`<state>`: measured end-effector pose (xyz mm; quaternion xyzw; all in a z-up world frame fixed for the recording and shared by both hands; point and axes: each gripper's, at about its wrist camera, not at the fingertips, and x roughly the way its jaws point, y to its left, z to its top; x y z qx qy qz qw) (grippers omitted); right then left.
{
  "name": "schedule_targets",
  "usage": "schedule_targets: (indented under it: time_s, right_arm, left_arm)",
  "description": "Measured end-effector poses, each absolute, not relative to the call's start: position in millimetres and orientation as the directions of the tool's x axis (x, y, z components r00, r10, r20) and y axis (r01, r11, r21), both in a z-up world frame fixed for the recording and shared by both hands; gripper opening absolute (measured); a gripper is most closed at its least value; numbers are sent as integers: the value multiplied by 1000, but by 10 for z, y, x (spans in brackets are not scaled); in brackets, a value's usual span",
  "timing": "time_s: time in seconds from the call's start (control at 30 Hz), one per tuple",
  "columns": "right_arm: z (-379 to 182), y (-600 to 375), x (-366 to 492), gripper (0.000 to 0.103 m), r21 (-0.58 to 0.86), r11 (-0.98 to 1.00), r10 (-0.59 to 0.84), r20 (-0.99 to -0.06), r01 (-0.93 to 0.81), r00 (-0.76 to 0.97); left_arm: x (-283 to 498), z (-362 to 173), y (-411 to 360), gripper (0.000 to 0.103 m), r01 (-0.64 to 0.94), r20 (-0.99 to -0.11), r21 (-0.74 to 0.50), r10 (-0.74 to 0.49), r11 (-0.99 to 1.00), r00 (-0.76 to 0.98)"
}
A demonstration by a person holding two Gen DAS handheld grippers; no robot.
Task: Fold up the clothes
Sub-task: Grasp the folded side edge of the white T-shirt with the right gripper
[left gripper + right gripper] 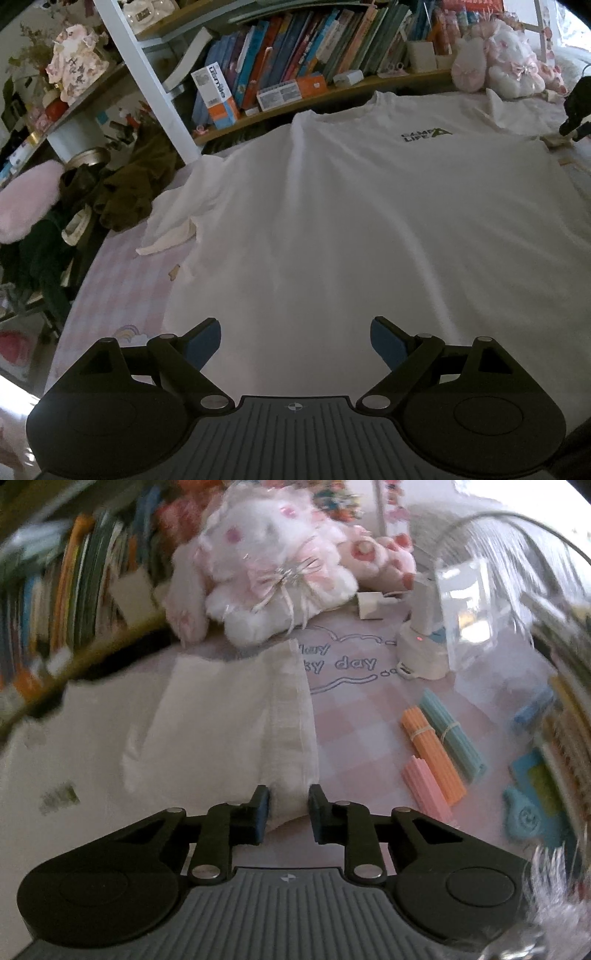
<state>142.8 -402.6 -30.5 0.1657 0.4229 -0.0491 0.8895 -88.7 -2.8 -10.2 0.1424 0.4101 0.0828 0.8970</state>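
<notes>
A white T-shirt (351, 221) with a small dark chest logo (424, 134) lies spread flat, front up, on a pink checked bedsheet (354, 731). My left gripper (295, 339) hangs open over the shirt's lower part, with its blue pads wide apart and nothing between them. The shirt's left sleeve (173, 229) lies crumpled at the side. In the right wrist view my right gripper (288, 808) sits at the hemmed edge of the other sleeve (288, 720). Its jaws stand narrow with the sleeve's edge between them, and I see no firm pinch.
A bookshelf (295, 55) runs along the bed's far side. A white and pink plush rabbit (273, 572) lies beyond the sleeve. Bundles of coloured sticks (436, 746) and a white device (421, 646) lie to the right. Brown plush (133, 184) sits off the bed's left edge.
</notes>
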Motion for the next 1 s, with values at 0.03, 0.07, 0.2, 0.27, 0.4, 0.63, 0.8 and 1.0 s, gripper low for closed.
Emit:
schedule_targets:
  time_s: [0.03,0.07,0.2,0.27,0.4,0.63,0.8,1.0]
  right_arm:
    - [-291,-4032,1425,21,262,937,57,-766,231,640]
    - [-277,-4038,1422,19,271,934,60,-763,234,643]
    - [-235,-4048,1405,19,293,925,68,-755,242,652]
    - [-221,-4043,1379,18,297,923,67,-748,243,660]
    - [-187,-4023,1309,16,289,932,68,-732,219,678]
    - [-244,-4059,1229,30,283,933,51,-715,222,697]
    - [-242,-4115,1064,69,283,932,37,-692,224,721]
    - [-374,-4040,1132,51,250,943,33,-727,220,686]
  left_arm:
    - [-883,-101,-16,90,-34,-711,322,265,946,651]
    - [-879,-102,4,90,-37,-711,317,263,948,652]
    - [-859,-104,79,90,-44,-710,302,256,952,657]
    - [-841,-109,103,90,-40,-712,297,249,954,657]
    - [-798,-113,119,90,-18,-714,294,232,956,661]
    - [-775,-124,69,90,8,-715,303,221,953,664]
    - [-766,-131,70,90,-7,-722,298,231,954,653]
    - [-759,-132,26,90,5,-726,307,231,952,648]
